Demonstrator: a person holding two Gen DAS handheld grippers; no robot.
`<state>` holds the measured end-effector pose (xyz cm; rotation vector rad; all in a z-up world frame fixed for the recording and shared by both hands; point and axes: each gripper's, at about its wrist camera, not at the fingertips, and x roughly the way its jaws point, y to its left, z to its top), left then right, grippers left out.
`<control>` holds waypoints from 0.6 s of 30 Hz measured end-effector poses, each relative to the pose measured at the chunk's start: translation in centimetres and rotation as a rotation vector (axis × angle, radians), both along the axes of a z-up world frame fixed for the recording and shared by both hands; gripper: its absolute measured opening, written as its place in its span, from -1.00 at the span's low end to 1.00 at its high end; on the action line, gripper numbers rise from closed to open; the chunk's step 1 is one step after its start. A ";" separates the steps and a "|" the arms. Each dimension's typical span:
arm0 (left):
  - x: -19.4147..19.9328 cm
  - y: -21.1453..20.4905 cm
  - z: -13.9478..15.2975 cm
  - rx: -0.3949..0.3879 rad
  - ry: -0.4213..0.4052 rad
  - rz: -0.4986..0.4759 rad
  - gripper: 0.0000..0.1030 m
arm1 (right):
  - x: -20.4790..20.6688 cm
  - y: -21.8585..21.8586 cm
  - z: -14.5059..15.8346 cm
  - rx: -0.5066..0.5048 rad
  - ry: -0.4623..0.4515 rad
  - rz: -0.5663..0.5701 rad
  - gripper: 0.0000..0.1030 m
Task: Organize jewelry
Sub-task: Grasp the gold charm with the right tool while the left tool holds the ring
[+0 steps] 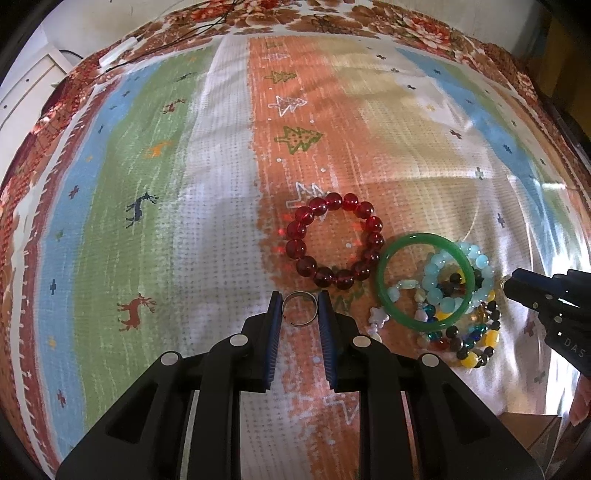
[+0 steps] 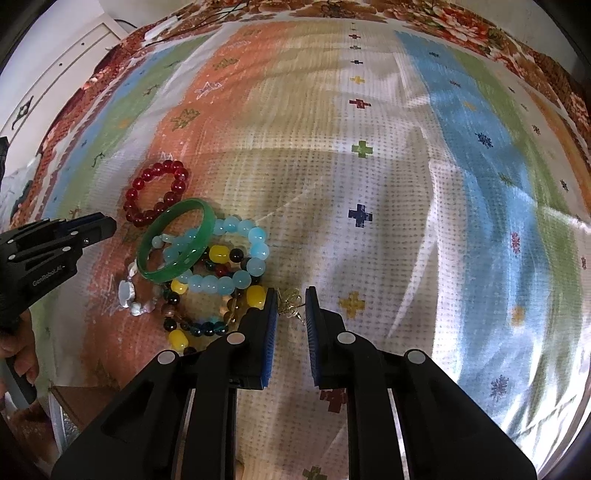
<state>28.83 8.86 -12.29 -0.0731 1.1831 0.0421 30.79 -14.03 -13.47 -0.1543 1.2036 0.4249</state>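
My left gripper (image 1: pixel 300 308) points down at the patterned cloth, shut on a thin silver ring (image 1: pixel 298 294) that sits between its blue pads. Just right of it lie a red bead bracelet (image 1: pixel 334 201), a green bangle (image 1: pixel 424 239), a light blue bead bracelet (image 1: pixel 434 284), a multicoloured bead strand (image 1: pixel 491 338) and a white shell piece (image 1: pixel 376 317), all heaped together. My right gripper (image 2: pixel 290 306) is at the heap's right edge, shut on a small gold ornament (image 2: pixel 291 295). The right wrist view also shows the green bangle (image 2: pixel 173 271), the red bracelet (image 2: pixel 162 168) and my left gripper (image 2: pixel 107 223).
The striped cloth (image 1: pixel 221 184) with deer and tree prints lies over a floral bedspread (image 1: pixel 424 29). Black cords and a white adapter (image 1: pixel 118 53) lie at the far left corner. A cardboard box (image 1: pixel 528 424) sits by the near edge. A hand (image 2: pixel 14 350) holds the left gripper.
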 end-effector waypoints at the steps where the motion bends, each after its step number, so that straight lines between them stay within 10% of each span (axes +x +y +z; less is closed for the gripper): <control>1: -0.1 0.1 0.1 0.000 -0.001 0.002 -0.63 | -0.1 -0.1 0.1 0.002 -0.003 0.000 -0.70; 18: -2.3 -0.1 2.7 -0.018 -0.050 0.024 -0.63 | -1.4 -0.2 2.4 0.023 -0.023 -0.024 -0.85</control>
